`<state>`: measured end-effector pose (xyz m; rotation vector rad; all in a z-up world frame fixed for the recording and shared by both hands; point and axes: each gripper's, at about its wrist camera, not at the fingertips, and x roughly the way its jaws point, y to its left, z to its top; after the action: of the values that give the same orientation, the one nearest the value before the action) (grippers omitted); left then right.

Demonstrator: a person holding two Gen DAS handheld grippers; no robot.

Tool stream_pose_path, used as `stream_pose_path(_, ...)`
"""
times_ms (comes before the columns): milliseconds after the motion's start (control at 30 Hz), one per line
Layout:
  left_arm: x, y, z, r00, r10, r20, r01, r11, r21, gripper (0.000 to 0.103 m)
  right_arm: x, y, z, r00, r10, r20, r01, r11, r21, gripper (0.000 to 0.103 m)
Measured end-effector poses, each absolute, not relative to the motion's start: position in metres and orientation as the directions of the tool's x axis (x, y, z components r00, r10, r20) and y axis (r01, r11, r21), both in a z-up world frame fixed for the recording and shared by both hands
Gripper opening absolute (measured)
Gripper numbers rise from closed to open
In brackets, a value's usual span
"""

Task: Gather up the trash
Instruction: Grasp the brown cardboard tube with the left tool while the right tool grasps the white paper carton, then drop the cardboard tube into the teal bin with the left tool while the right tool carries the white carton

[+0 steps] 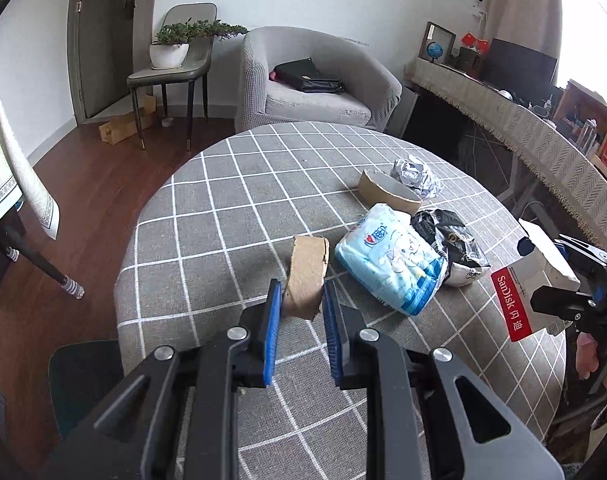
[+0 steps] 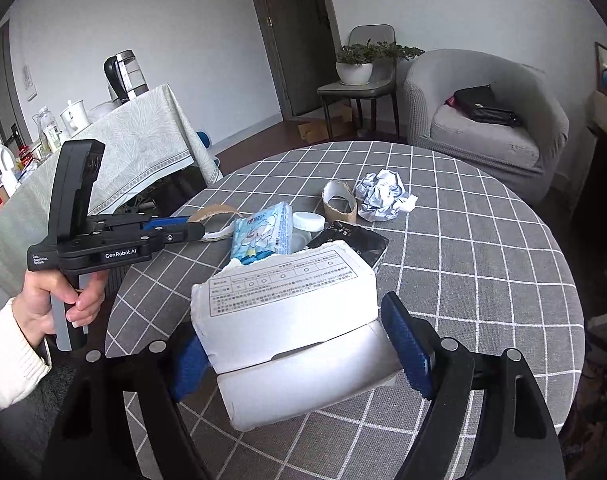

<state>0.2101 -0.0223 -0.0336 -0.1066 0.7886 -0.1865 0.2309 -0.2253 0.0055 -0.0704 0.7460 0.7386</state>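
My left tool [image 1: 302,300] angles down toward the tabletop [image 1: 231,200], its blue pads pinched on a torn brown cardboard ring [image 1: 306,270] that stands up between them. In the right wrist view my left hand [image 2: 59,304] is wrapped around that tool's handle, white sleeve at the wrist, with the tool reaching level across the near edge of the tabletop.

My right tool [image 2: 299,344] also tilts downward, jaws set wide and clamped on a torn white box [image 2: 287,320] that fills the space between the pads; its printed panel faces up, and the left wrist view shows a red label on its side.

The rest of the trash lies on the checked cloth just beyond: a light-blue tissue pack [image 1: 391,260], a black crumpled wrapper [image 1: 451,240] touching it, another cardboard ring [image 1: 387,192] and a crumpled paper ball [image 1: 417,174] farther back.
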Motion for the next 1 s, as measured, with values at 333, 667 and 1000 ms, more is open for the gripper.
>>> stream_pose_path(333,0.190,0.004,-0.024,0.718,-0.193,-0.669,0.086,0.978,-0.189,0.022,0.213,-0.180,0.021,0.481,0.633,-0.607,-0.685,0.703,0.191,0.081)
stream_pose_path(667,0.181,0.030,-0.013,0.735,-0.199,-0.648,0.081,0.975,-0.208,0.022,0.223,-0.141,0.023,0.461,0.659,-0.594,-0.697,0.683,0.217,0.080)
stream_pose_path(1000,0.169,0.080,-0.011,0.740,-0.173,-0.650,0.034,0.975,-0.220,0.022,0.221,-0.085,0.021,0.416,0.673,-0.611,-0.740,0.641,0.202,0.072)
